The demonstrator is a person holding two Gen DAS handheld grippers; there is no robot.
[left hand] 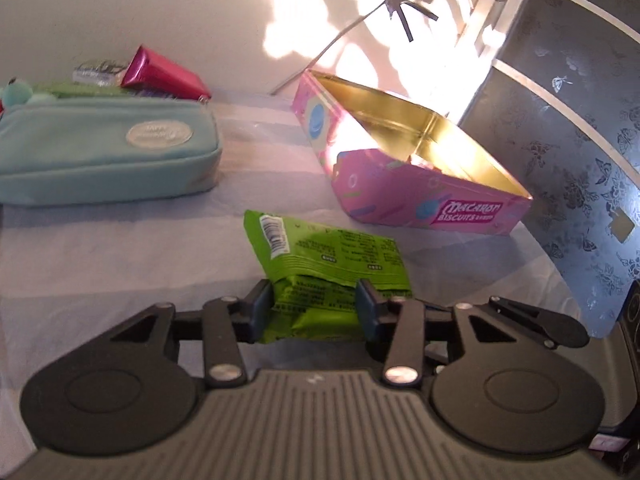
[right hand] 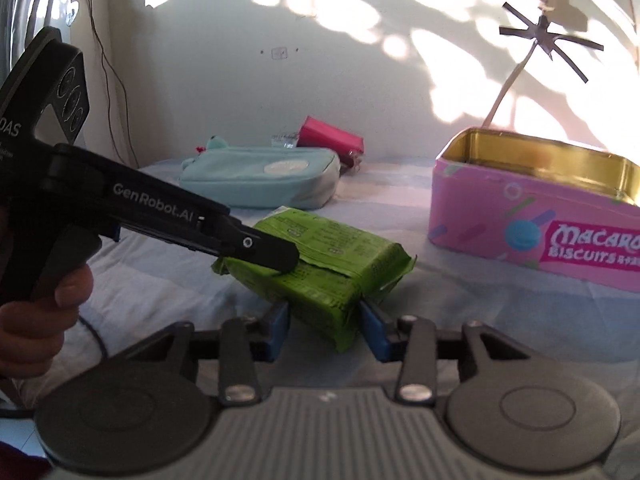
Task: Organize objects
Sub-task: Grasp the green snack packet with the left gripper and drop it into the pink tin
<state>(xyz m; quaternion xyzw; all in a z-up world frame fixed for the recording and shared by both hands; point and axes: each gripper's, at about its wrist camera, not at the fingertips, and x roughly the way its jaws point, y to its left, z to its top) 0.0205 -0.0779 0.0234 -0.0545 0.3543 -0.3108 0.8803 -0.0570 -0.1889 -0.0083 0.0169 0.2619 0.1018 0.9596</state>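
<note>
A green snack packet (left hand: 320, 252) lies on the pale blue bedsheet (left hand: 100, 260) in front of an open pink Macaron Biscuits tin (left hand: 440, 208). My left gripper (left hand: 316, 296) is shut on the packet's near end, with both blue pads pressing into the wrapper. In the right wrist view my right gripper (right hand: 326, 312) is shut on another corner of the same packet (right hand: 340, 248). One of the left gripper's fingers (right hand: 272, 250) reaches in from the left and rests on the packet's top. The tin (right hand: 500, 220) stands to the right, its gold inside mostly bare.
A teal zip pouch (left hand: 100, 152) lies at the back left with a magenta tube (left hand: 164, 72) and a small clear item behind it. A grey butterfly-patterned panel (left hand: 580, 160) rises at the right. A hand (right hand: 40, 312) holds the left gripper's handle. A white wall stands behind.
</note>
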